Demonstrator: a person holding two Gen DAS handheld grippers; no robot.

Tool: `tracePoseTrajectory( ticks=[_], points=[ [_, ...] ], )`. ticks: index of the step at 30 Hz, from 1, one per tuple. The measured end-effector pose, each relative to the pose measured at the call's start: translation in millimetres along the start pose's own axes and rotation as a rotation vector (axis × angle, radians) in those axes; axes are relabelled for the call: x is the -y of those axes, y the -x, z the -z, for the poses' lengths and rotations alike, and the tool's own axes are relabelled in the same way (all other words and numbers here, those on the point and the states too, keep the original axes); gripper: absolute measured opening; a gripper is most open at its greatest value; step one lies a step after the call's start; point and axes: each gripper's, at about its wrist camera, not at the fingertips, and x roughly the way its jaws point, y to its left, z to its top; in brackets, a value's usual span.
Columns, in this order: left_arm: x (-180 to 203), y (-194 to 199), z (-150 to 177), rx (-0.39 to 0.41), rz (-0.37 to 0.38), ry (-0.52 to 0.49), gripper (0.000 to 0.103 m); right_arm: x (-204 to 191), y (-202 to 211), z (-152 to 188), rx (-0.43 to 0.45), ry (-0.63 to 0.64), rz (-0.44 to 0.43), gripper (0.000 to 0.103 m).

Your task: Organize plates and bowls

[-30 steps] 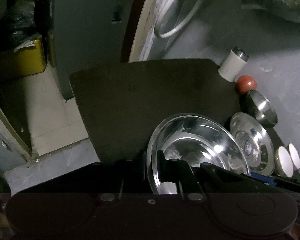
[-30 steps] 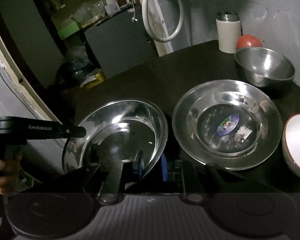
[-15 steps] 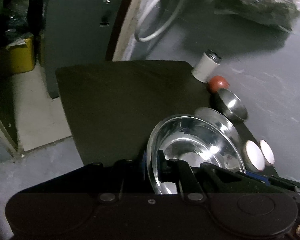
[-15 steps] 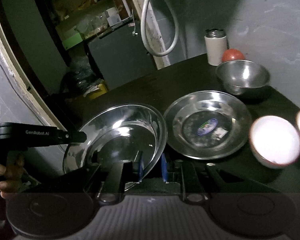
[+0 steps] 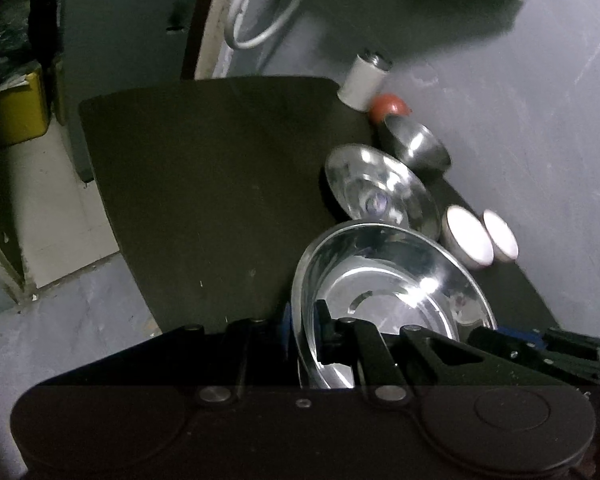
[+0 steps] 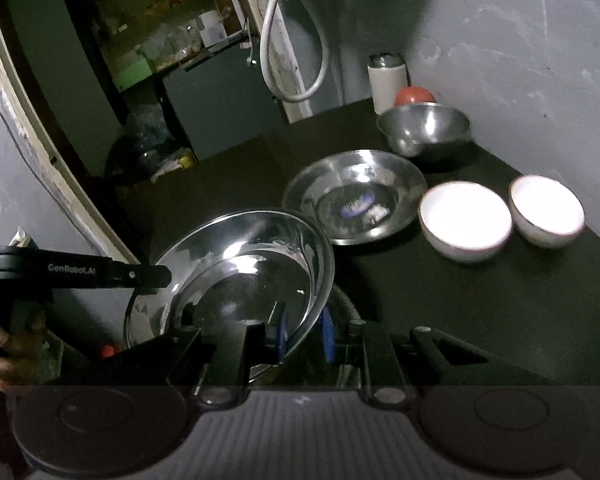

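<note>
Both my grippers pinch the rim of the big steel plate, left gripper (image 5: 306, 320) on one side and right gripper (image 6: 304, 330) on the other, and the second steel plate (image 6: 354, 196) lies on the table (image 6: 480, 300) just ahead to the right.

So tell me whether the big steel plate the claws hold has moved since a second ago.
Yes. In the right wrist view the held steel plate has drawn back toward the camera, away from the stickered steel plate on the table; more dark tabletop now separates them.
</note>
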Motion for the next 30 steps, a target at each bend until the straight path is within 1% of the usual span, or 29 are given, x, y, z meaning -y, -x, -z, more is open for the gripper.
tracePoseTrajectory(
  ticks=[4,8,12,18,23,30],
  points=[
    [4.5,-2.2,11.1,-0.026,-0.011,-0.020,0.011,1.3,6.1,12.5,-0.024,0.009,0.010,0.021],
    [9.5,-2.5,16.2,-0.032,-0.023,-0.046,0.012,3.5,8.0,19.6,-0.047,0.012,0.018,0.021],
    [13.7,-4.5,17.0,-0.037,-0.037,-0.074,0.014,3.4,8.1,21.6,-0.062,0.024,0.027,0.022],
    [15.8,-8.3,19.6,-0.046,-0.048,-0.084,0.016,2.5,7.5,23.6,-0.077,0.041,0.034,0.022],
    [17.0,-12.3,20.4,-0.053,-0.057,-0.088,0.017,1.8,4.2,24.0,-0.096,0.049,0.042,0.022],
    [21.9,-17.1,23.1,-0.059,-0.074,-0.124,0.017,0.2,3.0,23.3,-0.102,0.061,0.051,0.022]
  ],
)
